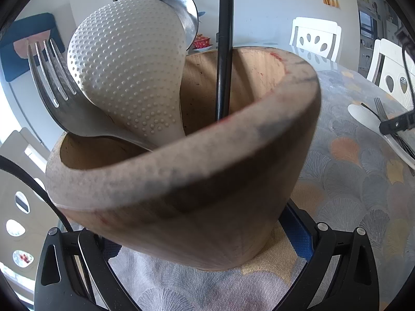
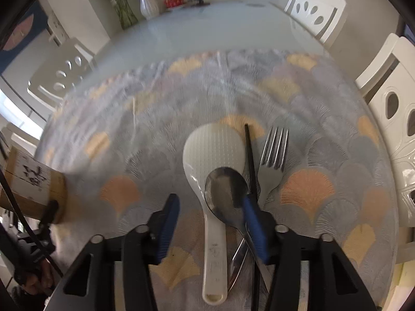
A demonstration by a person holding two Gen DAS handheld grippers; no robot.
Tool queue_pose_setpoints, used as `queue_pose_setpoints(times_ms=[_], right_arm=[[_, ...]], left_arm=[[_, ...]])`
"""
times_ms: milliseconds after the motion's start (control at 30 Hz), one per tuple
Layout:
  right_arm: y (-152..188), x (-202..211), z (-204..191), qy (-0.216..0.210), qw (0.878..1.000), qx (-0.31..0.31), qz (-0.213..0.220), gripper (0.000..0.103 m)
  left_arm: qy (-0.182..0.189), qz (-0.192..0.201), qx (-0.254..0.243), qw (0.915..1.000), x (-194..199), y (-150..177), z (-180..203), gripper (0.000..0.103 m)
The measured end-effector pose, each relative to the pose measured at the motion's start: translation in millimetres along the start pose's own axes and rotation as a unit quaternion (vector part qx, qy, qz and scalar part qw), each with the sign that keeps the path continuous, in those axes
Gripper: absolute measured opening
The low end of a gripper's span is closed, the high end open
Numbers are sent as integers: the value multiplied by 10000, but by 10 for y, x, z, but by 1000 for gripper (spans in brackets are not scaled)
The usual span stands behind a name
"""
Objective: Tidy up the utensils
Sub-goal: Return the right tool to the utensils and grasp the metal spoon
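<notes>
Two hand-held grippers are in view. The right gripper (image 2: 211, 229) points steeply down at the table, jaws parted; the white rice paddle (image 2: 213, 153) handle and the metal spoon (image 2: 226, 190) lie between its blue pads (image 2: 168, 229), and no pad visibly presses on either. Just right of the spoon lie a black chopstick (image 2: 251, 160) and a fork (image 2: 273, 155), all on the patterned tablecloth (image 2: 324, 140). The left gripper (image 1: 205, 272) clamps the wooden utensil holder (image 1: 186, 207) at its base, tilting it. Inside the holder stand a second dotted rice paddle (image 1: 129, 70), a fork (image 1: 55, 83), a spoon (image 1: 185, 13) and a black stick (image 1: 224, 51). White chairs (image 2: 394, 119) surround the table.
</notes>
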State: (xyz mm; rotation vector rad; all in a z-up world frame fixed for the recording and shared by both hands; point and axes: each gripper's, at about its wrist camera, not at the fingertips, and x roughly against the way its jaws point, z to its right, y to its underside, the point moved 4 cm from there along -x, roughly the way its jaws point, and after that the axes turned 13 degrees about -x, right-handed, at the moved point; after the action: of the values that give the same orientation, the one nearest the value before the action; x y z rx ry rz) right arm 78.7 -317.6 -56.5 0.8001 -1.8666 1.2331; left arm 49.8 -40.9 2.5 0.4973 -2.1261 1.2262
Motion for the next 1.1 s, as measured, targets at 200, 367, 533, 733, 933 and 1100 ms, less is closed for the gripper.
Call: queue_pose_setpoints(times_ms=[200, 367, 533, 733, 933, 1100], right_arm=[[-33, 16, 69, -198, 9998, 15, 55, 23], [-49, 23, 129, -399, 9991, -134, -70, 18], [-117, -11, 165, -383, 9978, -369, -406, 18], [-111, 161, 120, -177, 9996, -158, -158, 42], [-136, 5, 92, -198, 9995, -48, -243, 53], [-137, -66, 115, 110, 9999, 71, -73, 37]], left_arm=[[1, 1, 0, 10000, -4, -10, 3, 101], [-21, -9, -10, 10000, -13, -6, -3, 102], [-32, -16, -18, 10000, -22, -12, 8, 102], [-22, -12, -11, 10000, -25, -10, 5, 102], [-12, -5, -2, 10000, -34, -1, -5, 102], [-15, -7, -3, 10000, -29, 2, -5, 102]])
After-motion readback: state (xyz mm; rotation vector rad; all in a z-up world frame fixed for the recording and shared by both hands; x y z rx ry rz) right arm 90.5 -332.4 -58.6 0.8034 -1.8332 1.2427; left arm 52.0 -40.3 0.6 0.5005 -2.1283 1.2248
